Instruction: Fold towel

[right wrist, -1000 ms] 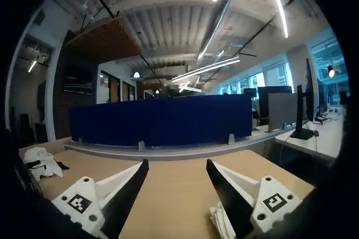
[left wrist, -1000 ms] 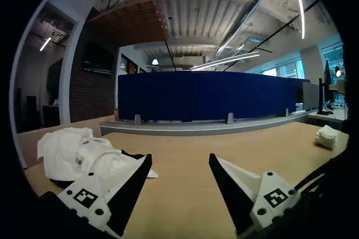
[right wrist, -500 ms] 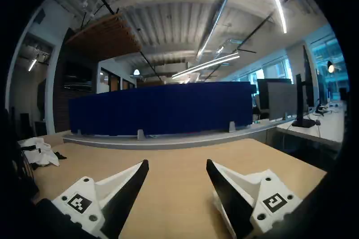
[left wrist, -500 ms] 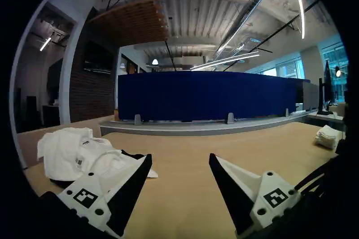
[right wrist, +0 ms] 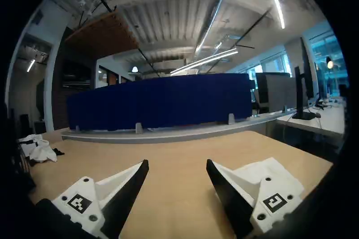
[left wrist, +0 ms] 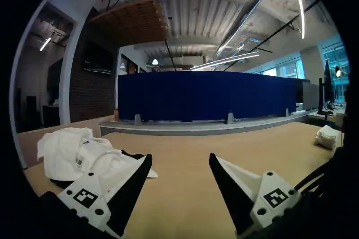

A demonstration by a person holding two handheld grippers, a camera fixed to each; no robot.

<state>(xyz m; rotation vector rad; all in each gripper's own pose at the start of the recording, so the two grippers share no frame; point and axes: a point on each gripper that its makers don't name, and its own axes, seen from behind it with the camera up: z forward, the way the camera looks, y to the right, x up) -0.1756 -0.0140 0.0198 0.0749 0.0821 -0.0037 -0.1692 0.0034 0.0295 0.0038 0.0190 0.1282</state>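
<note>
Crumpled towel partly hidden behind left gripper, folded stack at edge

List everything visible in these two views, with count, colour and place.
crumpled white towel pile: one, white, left part of the table, beside the left gripper's finger
small folded cloth stack: one, white, table's far right
light wooden table: one, tan, beneath both grippers
fabric desk divider: one, dark blue, along the table's far edge
computer monitor: at least one, black, neighbouring desk on the right
left hand-held gripper: one, white and black, open, empty
right hand-held gripper: one, white and black, open, empty
</note>
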